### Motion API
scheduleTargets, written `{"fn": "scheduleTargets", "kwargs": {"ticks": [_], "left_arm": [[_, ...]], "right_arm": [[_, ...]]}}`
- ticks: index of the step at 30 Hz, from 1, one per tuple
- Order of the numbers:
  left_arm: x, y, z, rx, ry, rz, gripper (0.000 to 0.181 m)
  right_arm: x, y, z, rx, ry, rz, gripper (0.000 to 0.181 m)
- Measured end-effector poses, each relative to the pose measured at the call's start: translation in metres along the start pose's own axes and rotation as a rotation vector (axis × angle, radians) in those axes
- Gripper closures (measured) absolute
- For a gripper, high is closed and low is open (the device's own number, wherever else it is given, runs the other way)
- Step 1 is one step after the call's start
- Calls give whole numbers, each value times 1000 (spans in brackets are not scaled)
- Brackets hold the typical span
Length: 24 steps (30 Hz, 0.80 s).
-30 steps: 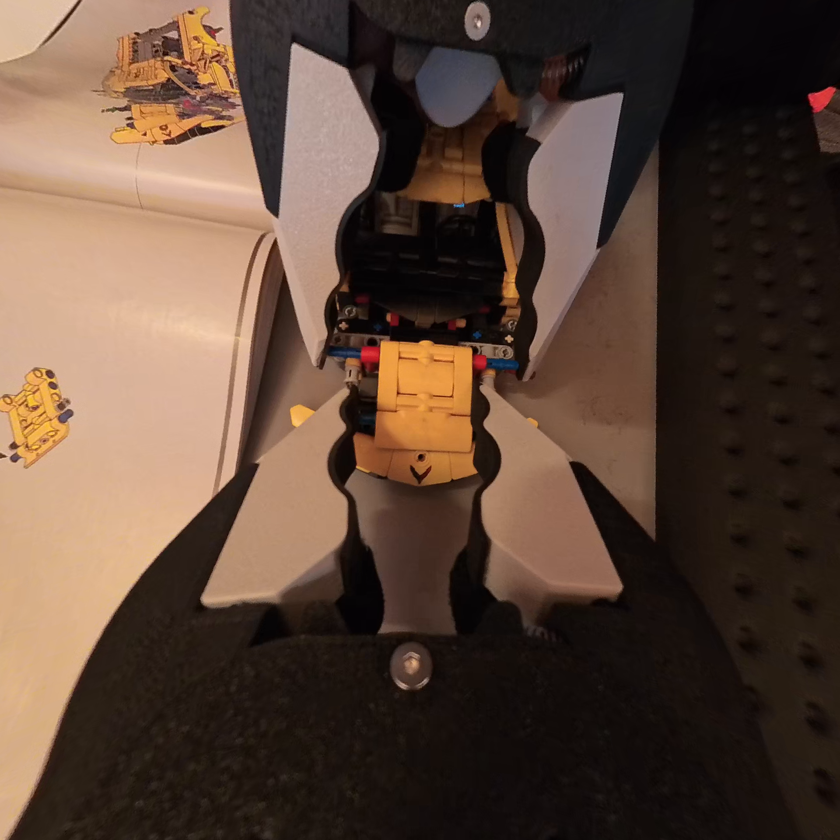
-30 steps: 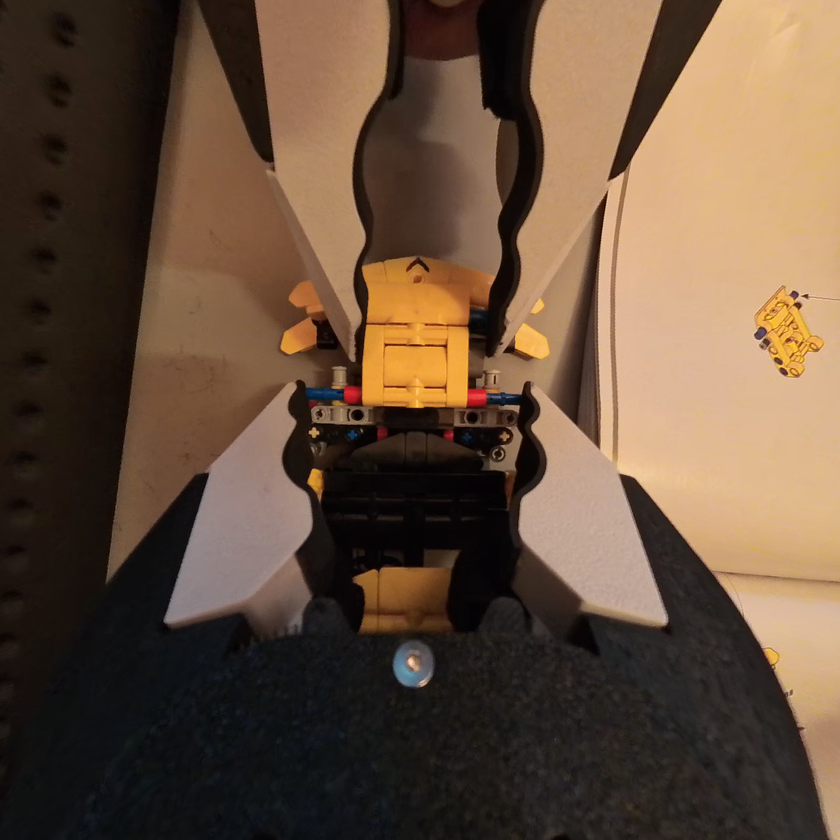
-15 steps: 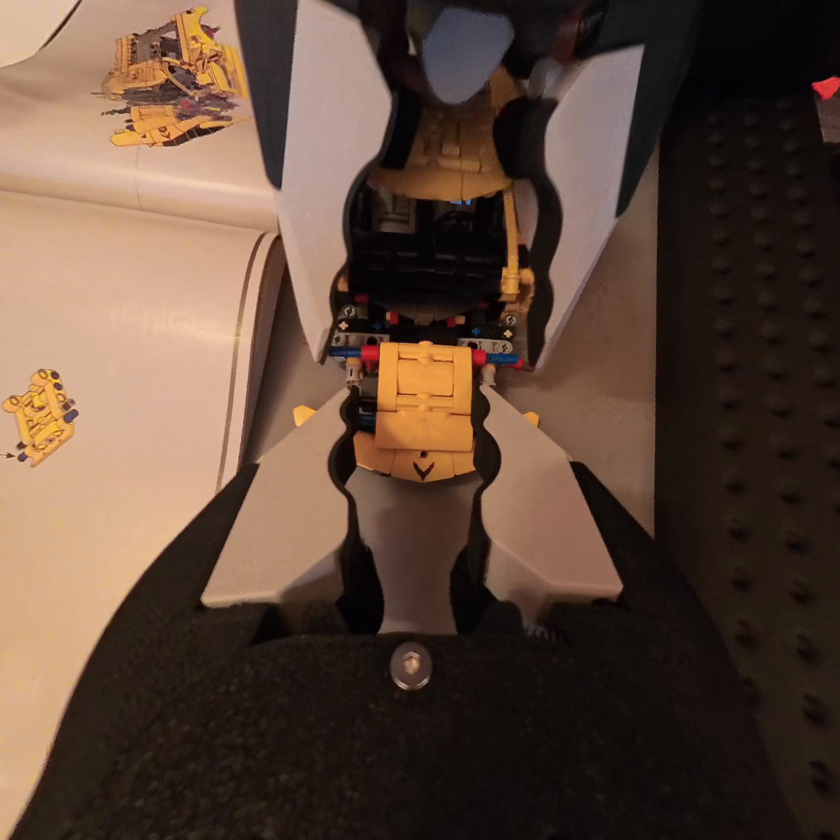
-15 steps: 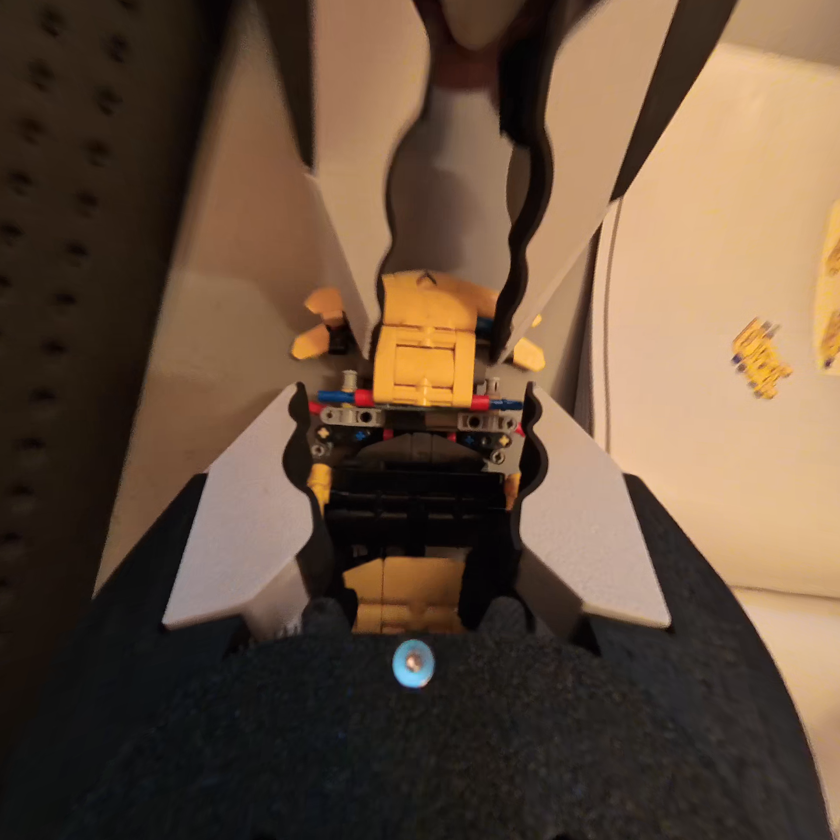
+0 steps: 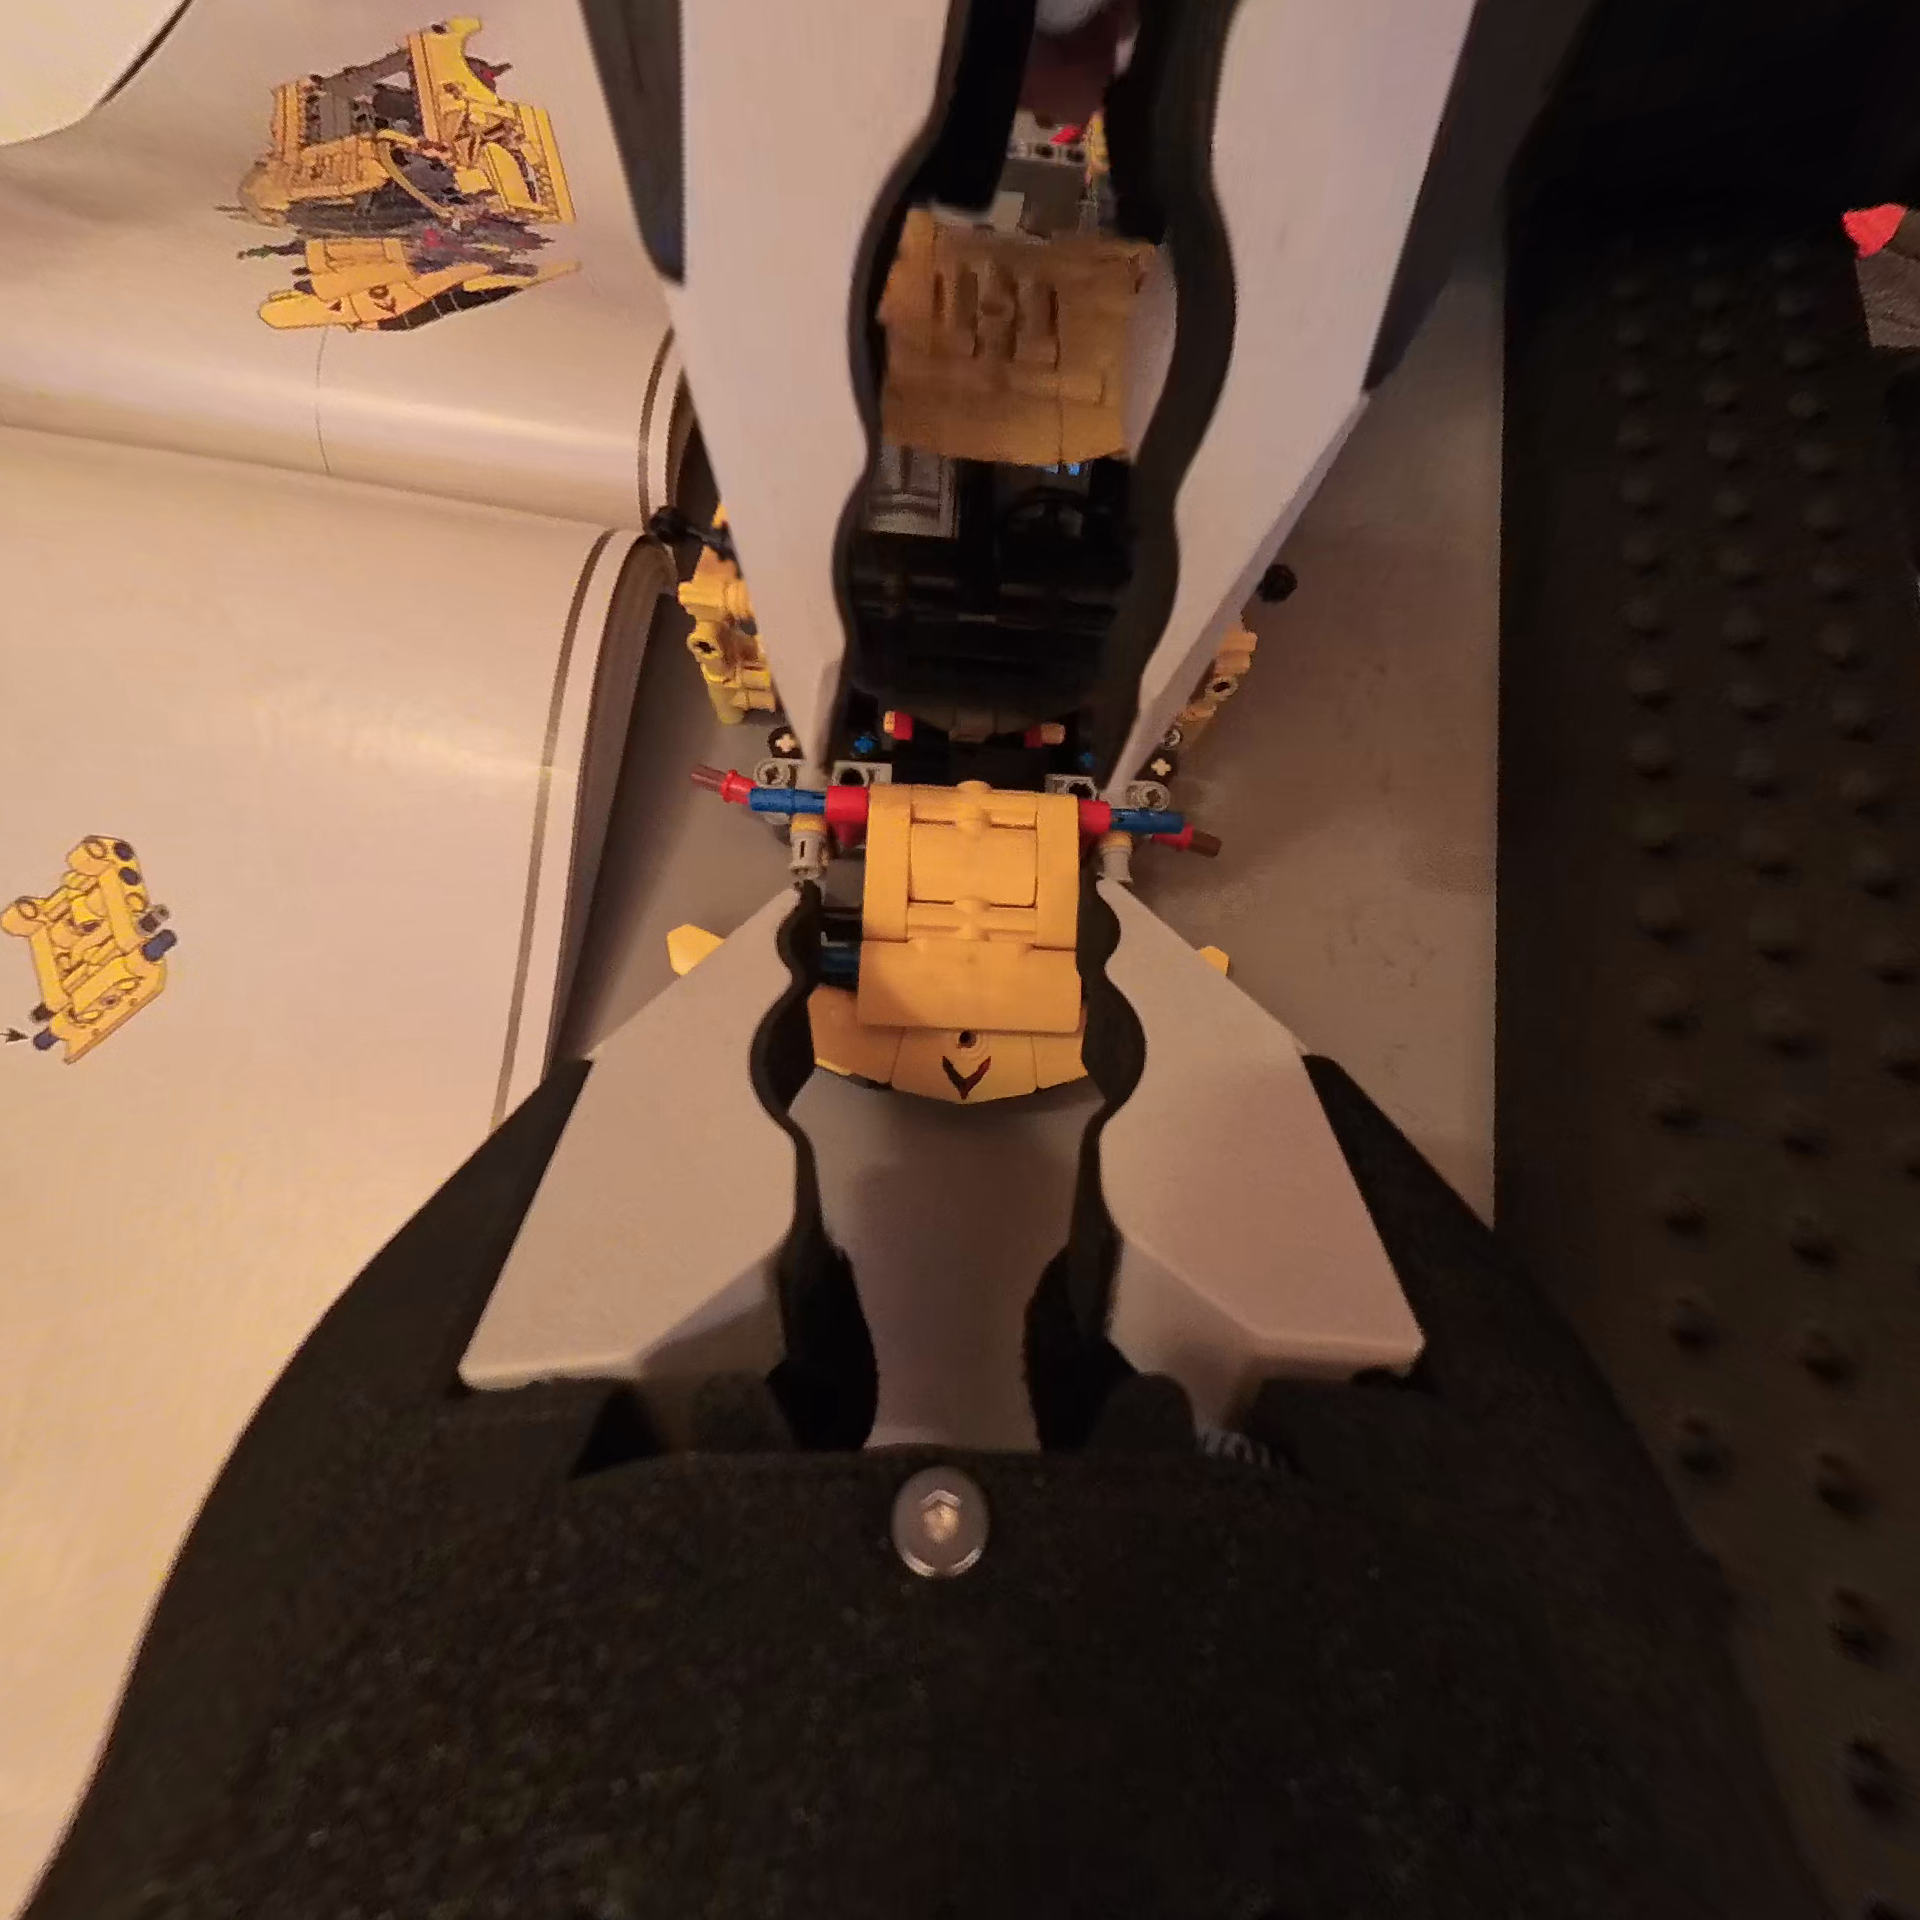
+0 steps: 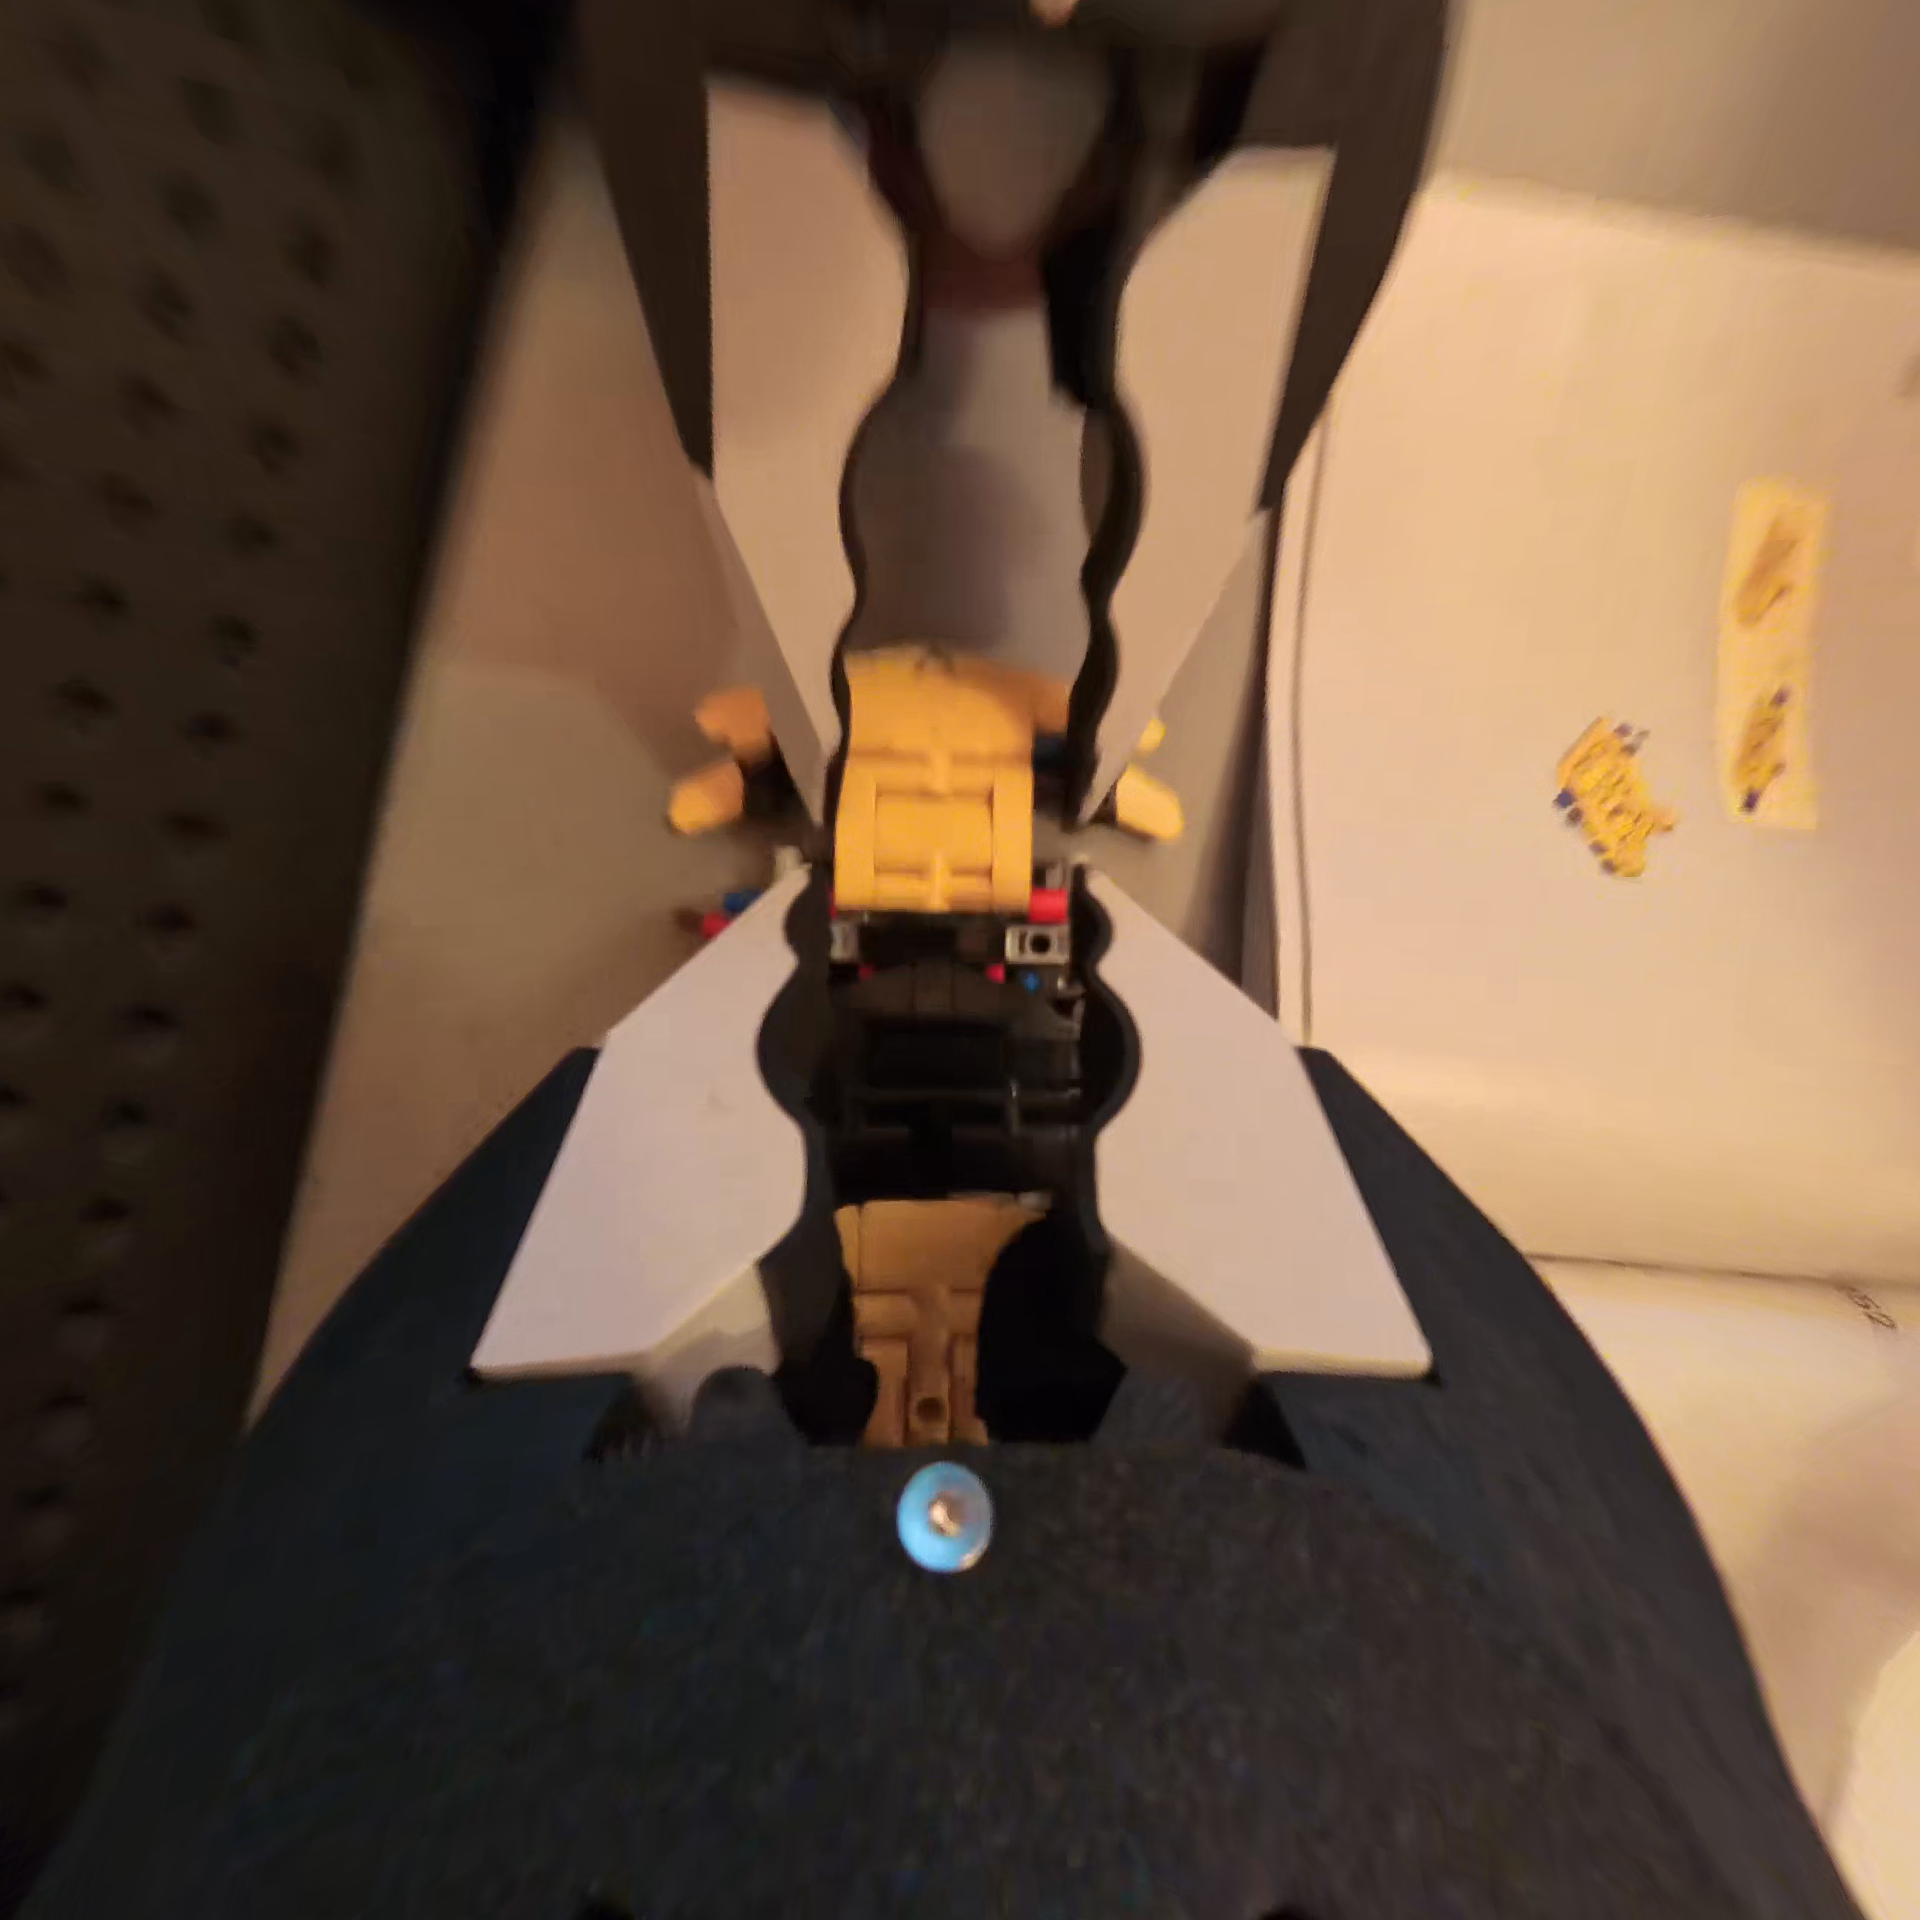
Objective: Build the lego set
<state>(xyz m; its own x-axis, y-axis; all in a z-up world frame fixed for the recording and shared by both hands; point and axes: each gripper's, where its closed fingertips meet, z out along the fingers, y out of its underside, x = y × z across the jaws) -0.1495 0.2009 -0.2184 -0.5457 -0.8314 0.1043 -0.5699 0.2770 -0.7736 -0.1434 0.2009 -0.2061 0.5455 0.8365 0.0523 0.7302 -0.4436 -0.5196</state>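
A yellow and black lego vehicle model (image 5: 966, 914) lies on the grey table between my two grippers, which face each other. My left gripper (image 5: 951, 914) is shut on the model's yellow front hood. My right gripper (image 6: 945, 904) comes from the opposite end, its jaws narrow and pressed on the black middle section (image 6: 951, 1081). In the left wrist view the right gripper (image 5: 971, 743) covers the model's rear, and yellow side parts (image 5: 727, 644) stick out beside its fingers. In the right wrist view, which is blurred, the left gripper (image 6: 951, 821) holds the yellow hood (image 6: 935, 831).
An open instruction booklet (image 5: 260, 727) lies left of the model; it also shows in the right wrist view (image 6: 1558, 987). A black studded mat (image 5: 1714, 935) borders the other side. A small red object (image 5: 1875, 229) sits at the far right edge. The grippers are tip to tip, or close to it.
My right gripper's jaws have narrowed and slid further along the model, and now sit inside the yellow side parts. The left gripper has kept its hold on the hood.
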Motion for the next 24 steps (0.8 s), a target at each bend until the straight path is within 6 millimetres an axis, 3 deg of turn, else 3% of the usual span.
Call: {"fn": "scheduleTargets", "kwargs": {"ticks": [3, 11, 17, 24], "left_arm": [[0, 0, 0, 3, 2, -2, 132], [-1, 1, 1, 3, 7, -10, 132], [-1, 0, 0, 12, 15, -18, 132], [-3, -2, -1, 45, 31, -42, 132]], "right_arm": [[-8, -5, 7, -7, -48, -12, 137], [-4, 4, 15, -151, -40, -41, 143], [-5, 4, 19, -168, -50, -26, 130], [-1, 3, 19, -177, -97, 6, 140]]}}
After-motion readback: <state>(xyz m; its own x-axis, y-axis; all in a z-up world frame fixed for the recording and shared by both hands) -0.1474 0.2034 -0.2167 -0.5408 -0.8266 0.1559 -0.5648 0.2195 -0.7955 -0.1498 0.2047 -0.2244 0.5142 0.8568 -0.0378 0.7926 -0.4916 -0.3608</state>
